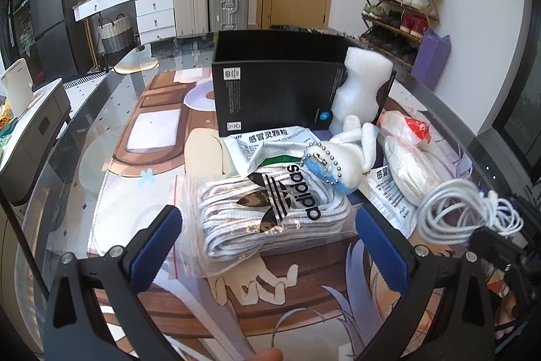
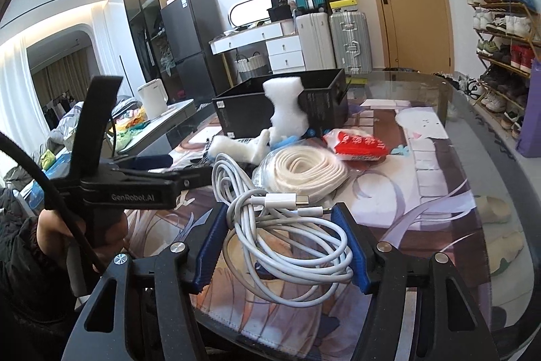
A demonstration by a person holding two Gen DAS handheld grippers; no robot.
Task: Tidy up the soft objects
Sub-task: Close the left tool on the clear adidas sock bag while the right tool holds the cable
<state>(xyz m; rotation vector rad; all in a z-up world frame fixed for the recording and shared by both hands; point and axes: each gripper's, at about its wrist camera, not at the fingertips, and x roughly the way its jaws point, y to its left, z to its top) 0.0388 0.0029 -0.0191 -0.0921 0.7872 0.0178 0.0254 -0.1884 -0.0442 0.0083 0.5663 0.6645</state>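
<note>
**Cable coil sits between the right claw's pads; laces bag lies dead ahead of the left**

The white charging cable, bundled in a loose coil, lies on the printed desk mat directly between the blue pads of the right gripper. The jaws stand apart on either side of the coil. Whether the pads already touch the loops I cannot tell; the coil does not look squeezed, so I judge it not yet gripped. The coil's long axis runs away from the claw, along the fingers, with the USB-C plugs at its far end, so a straight close would pinch across its narrow width.

Ahead of that coil, further from the right claw, lies a bagged roll of cream cord, and beyond it the black box, open at the top, with a white foam piece leaning on its near wall. The box is my guess for where soft things go.

The left gripper is wide open and holds nothing. Straight ahead, reaching in between its fingertips, is a clear zip bag of white laces with an adidas card, its long axis lying across the claw. A small white plush keychain rests at the bag's far right.

The right claw is the nearer one to the cable.
</note>
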